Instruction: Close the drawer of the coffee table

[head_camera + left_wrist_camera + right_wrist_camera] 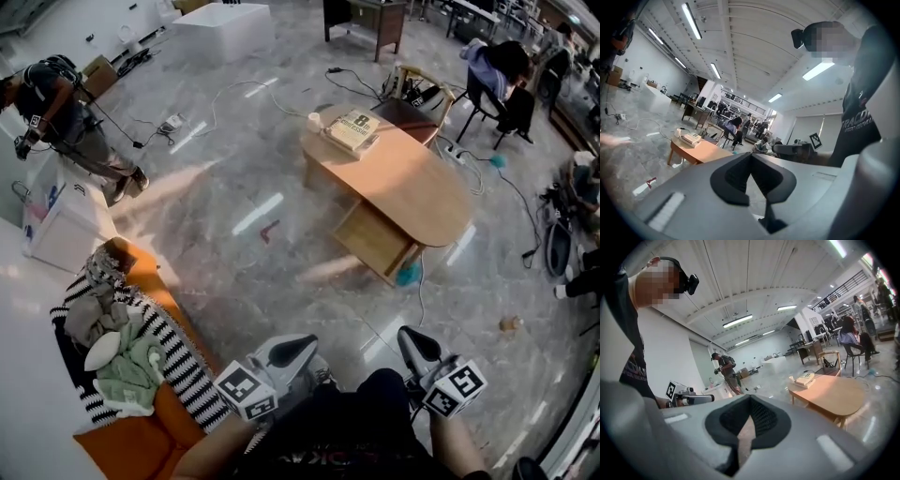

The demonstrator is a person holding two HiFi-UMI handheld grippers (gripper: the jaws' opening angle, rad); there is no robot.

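— Orange sofa at left; and the left gripper?
— Jaws together, empty. Ahead, well apart, the drawer stands pulled out of the wooden coffee table.
— And the right gripper?
— Closed too, holding nothing

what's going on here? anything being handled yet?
Nothing is handled yet. A person holds the left gripper and right gripper close to the body, both shut and empty. The coffee table stands some way ahead across the floor, with its drawer pulled out. Neither gripper is near the drawer, so closing it has not begun.
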